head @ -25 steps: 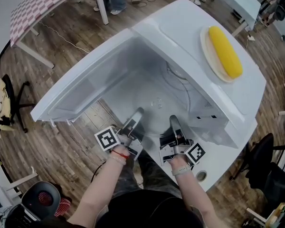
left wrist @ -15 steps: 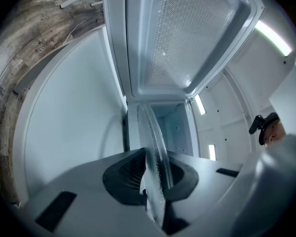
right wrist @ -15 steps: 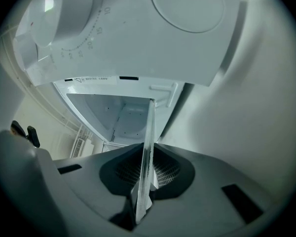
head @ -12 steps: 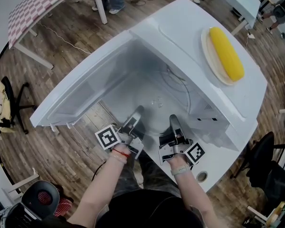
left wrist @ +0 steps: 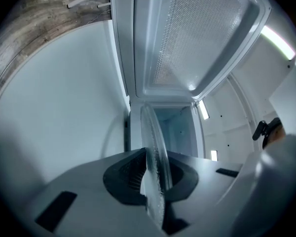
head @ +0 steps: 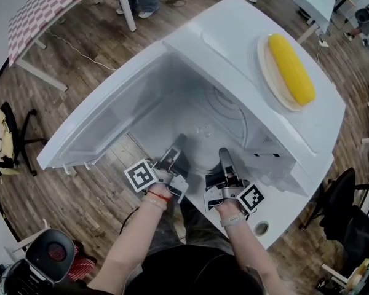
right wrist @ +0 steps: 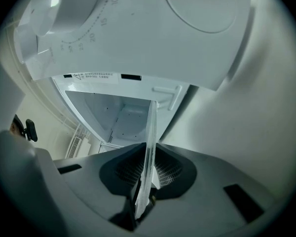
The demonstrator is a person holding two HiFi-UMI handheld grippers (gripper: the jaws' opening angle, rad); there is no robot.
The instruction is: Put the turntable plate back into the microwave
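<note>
Left gripper (head: 179, 142) and right gripper (head: 224, 154) are each clamped on the near rim of the turntable plate (head: 230, 115). The plate is mostly inside the open microwave (head: 221, 42). I'd lower both sides evenly, centre it, and release only once it's seated flat.

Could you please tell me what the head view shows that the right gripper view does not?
Only the head view shows the corn cob on its plate atop the microwave, the wooden floor and the checkered table. Only the right gripper view shows the numbered timer scale on the control panel, and the right gripper shut on the rim of the turntable plate, seen edge-on. Both show the glass turntable plate, the microwave's cavity and the right gripper.
</note>
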